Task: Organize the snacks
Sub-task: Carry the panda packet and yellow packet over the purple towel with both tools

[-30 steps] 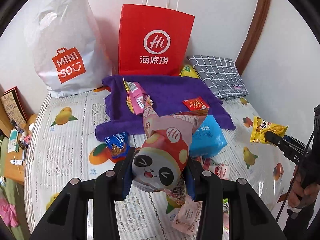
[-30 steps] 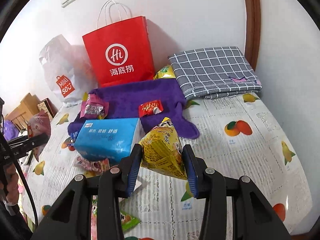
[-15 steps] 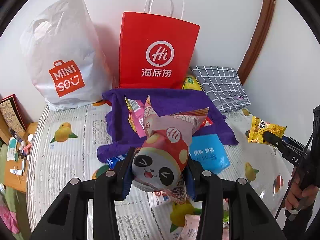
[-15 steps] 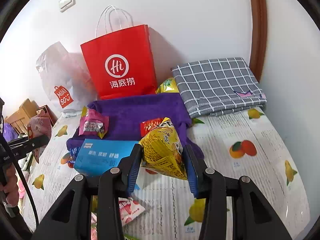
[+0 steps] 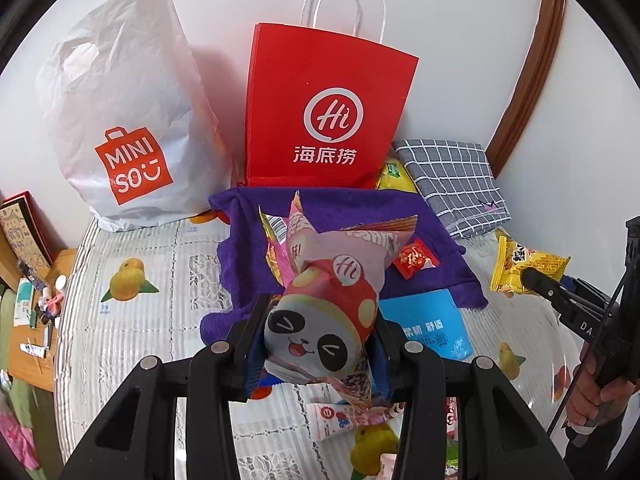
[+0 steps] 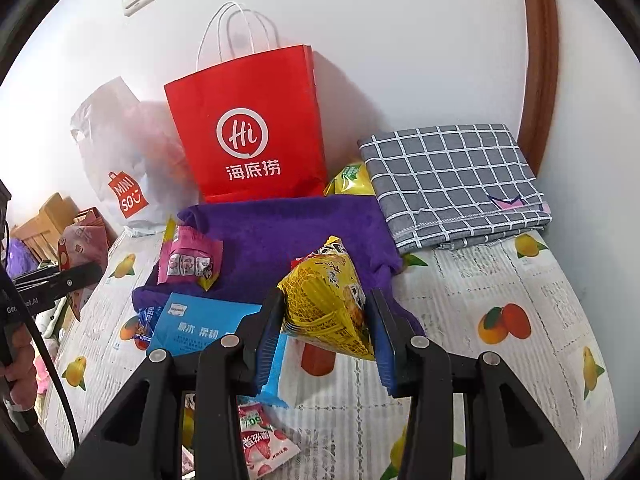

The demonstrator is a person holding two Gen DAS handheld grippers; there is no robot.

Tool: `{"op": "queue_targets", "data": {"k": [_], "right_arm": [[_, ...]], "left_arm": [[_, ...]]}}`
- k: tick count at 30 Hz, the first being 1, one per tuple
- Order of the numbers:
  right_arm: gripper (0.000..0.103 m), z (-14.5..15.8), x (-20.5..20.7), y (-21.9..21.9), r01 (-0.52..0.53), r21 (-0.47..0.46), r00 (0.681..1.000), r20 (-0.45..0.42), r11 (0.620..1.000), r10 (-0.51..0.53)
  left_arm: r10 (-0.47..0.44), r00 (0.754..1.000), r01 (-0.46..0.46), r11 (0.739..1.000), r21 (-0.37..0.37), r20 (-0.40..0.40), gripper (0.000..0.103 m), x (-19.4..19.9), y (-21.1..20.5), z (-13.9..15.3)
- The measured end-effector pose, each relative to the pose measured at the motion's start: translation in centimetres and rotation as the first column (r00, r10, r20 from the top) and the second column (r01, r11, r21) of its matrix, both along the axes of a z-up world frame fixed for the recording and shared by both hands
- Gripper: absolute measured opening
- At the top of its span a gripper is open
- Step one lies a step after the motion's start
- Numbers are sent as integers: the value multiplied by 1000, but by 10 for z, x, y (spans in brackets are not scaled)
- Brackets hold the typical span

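My left gripper [image 5: 316,344] is shut on a panda-print snack bag [image 5: 332,300] and holds it in the air above the bed. My right gripper [image 6: 326,322] is shut on a yellow snack packet [image 6: 326,300], also lifted; it shows at the right of the left wrist view [image 5: 524,266]. A purple towel [image 6: 288,232] lies ahead with a pink packet [image 6: 190,258] and a small red packet [image 5: 414,258] on it. A red paper bag [image 5: 324,120] stands open-topped against the wall behind the towel.
A white Miniso bag [image 5: 124,120] stands left of the red bag. A folded grey checked cloth [image 6: 452,180] lies at the right. A blue tissue pack [image 6: 200,326] and several loose packets [image 6: 264,440] lie on the fruit-print bedcover [image 6: 520,360]. A yellow-green bag [image 6: 352,178] sits behind the towel.
Both grippers have risen and moved toward the red bag with their snacks still gripped. The towel and bags now sit closer and lower in both views.
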State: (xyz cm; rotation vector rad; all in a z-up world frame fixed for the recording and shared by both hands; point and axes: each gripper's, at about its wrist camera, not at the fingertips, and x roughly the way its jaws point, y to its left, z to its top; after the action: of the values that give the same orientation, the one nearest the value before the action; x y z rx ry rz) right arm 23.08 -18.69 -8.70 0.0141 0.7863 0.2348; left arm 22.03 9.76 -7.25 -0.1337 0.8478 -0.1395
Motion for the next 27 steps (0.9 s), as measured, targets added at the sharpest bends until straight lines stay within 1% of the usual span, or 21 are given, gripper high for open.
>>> {"op": "queue_targets", "data": {"k": [10,20,27], "right_arm": [[42,-8,13,9,-23,-25,1000,-8,999,23],[42,-11,22,12,-23,-24,1000,-11,999,23],[42,-16,41,18,-30,-27,1000,-9,999,30]], "left_arm": [[1,1000,-1,1000,-1,-5,41,11,1,-5],[4,1000,-4,1000,14,-3,41,31,3,-5],[1,1000,-1,1000,27,-7,41,42,5,-7]]}}
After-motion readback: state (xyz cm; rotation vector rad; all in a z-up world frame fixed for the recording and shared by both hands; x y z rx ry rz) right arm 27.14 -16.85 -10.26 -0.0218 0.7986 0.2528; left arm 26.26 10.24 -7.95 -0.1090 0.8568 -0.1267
